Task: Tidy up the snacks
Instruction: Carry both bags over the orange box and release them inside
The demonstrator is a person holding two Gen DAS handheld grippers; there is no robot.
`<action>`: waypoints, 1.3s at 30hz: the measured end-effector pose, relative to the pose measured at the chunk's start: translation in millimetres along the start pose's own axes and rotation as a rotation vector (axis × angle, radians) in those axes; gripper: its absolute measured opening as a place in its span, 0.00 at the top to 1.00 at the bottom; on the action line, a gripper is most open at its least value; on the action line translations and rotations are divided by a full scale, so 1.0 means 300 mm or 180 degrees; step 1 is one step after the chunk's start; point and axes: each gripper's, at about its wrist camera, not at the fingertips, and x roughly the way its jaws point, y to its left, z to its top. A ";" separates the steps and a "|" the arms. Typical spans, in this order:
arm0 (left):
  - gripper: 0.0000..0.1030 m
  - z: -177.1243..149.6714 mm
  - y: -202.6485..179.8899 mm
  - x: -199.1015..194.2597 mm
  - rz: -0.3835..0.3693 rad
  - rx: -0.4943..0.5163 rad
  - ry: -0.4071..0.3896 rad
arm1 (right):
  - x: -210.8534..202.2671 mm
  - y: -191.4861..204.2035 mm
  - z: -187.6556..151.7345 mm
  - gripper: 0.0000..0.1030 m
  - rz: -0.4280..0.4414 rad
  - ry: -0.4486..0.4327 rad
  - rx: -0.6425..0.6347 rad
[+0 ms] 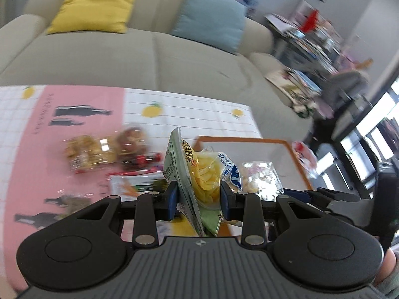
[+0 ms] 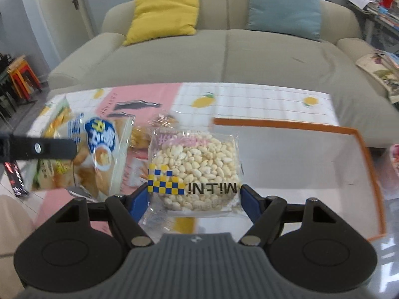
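Both grippers held snack packets above the bench.
Left gripper (image 1: 199,199) jaws clenched the chip bag (image 1: 197,172); right gripper (image 2: 194,199) jaws clasped the puffed-rice packet (image 2: 194,167) near the orange-rimmed tray (image 2: 364,144).

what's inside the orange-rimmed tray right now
The tray shows only its bare pale floor in the right wrist view. The puffed rice pack in the right gripper covers its near left corner, so that part cannot be checked.

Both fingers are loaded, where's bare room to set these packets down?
Free: inside the orange-rimmed tray, its floor bare ahead of the rice-puff packet; also the lemon-print cloth behind it. Crowded: the pink side, around the loose snack packs.
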 end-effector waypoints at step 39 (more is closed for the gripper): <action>0.62 0.047 -0.378 0.695 0.0369 0.1312 0.1717 | 0.400 -0.411 -0.073 0.27 -0.0003 0.1410 -0.0121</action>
